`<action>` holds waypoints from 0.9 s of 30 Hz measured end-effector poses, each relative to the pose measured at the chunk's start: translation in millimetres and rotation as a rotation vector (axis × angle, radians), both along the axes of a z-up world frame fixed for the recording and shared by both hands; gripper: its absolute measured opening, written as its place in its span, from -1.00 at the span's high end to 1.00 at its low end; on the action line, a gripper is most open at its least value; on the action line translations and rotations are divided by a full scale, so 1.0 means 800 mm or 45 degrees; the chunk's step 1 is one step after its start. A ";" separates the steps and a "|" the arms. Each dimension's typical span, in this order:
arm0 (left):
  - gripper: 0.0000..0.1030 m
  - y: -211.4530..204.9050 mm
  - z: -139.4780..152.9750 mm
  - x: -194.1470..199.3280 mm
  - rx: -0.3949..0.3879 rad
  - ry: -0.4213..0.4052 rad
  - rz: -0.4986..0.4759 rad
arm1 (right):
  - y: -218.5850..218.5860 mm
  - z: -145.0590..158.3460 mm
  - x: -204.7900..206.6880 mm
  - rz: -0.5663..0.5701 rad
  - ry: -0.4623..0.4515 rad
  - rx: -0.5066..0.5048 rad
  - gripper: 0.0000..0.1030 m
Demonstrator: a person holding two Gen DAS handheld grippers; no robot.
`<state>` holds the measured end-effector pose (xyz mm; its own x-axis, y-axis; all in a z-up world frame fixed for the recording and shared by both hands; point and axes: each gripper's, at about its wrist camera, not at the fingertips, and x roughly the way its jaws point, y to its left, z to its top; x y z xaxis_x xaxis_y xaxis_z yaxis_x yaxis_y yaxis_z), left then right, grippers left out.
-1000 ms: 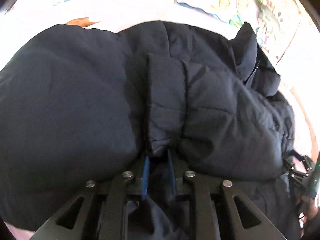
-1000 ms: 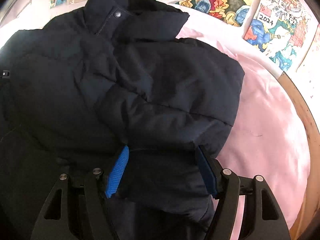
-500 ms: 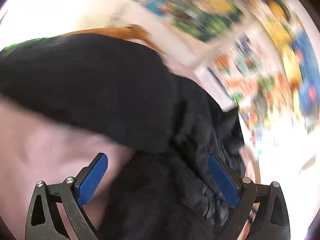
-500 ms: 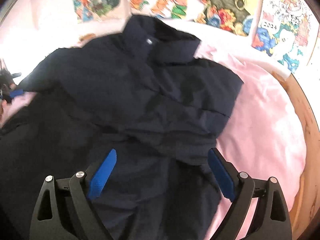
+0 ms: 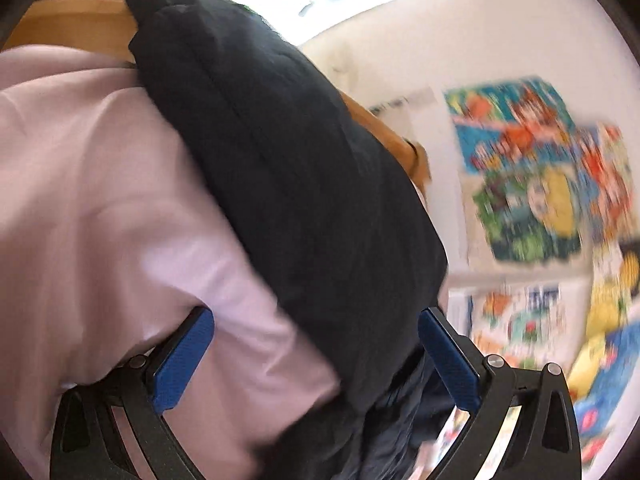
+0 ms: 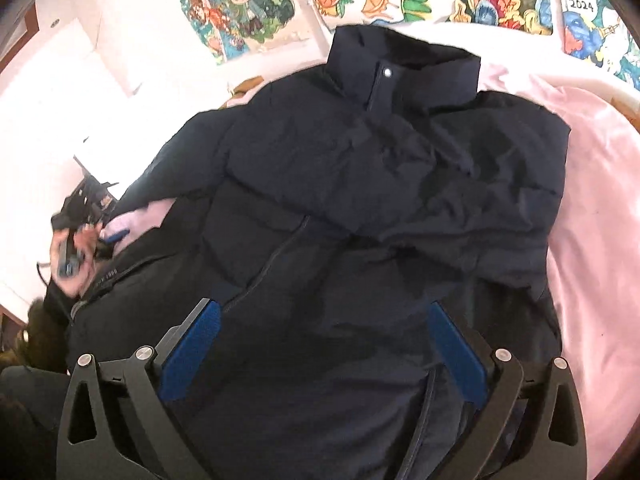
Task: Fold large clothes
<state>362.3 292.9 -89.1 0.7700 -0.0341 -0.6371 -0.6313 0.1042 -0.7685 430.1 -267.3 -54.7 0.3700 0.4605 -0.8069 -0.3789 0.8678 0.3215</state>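
The dark coat (image 6: 360, 220) lies flat under the right hand-held gripper (image 6: 324, 344), whose jaws are opening and pinch nothing.

The jacket (image 6: 360, 208) is matt, quilted dark cloth; the sheet (image 6: 600, 208) under it smooth pink fabric. Blue ribbed pads (image 6: 192, 356), probably rubber, line the black plastic tool.

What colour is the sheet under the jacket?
Pale pink sheet, clearest in the right wrist view.

Dark navy puffer jacket (image 6: 360, 208), quilted. Pale pink sheet (image 6: 592, 200). Blue pads on black right hand-held gripper (image 6: 320, 356). Multicoloured cartoon posters (image 6: 240, 4) on white wall.
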 end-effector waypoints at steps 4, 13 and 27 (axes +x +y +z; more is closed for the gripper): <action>-1.00 0.003 -0.005 0.028 -0.003 0.029 0.006 | -0.001 -0.009 -0.008 0.010 0.041 -0.004 -0.97; -0.92 0.006 -0.014 0.040 0.007 -0.031 0.083 | -0.006 -0.012 -0.013 -0.012 0.033 -0.002 -0.97; 0.71 0.019 -0.002 0.025 0.173 0.001 0.148 | -0.006 -0.021 -0.016 -0.010 0.073 -0.008 -0.97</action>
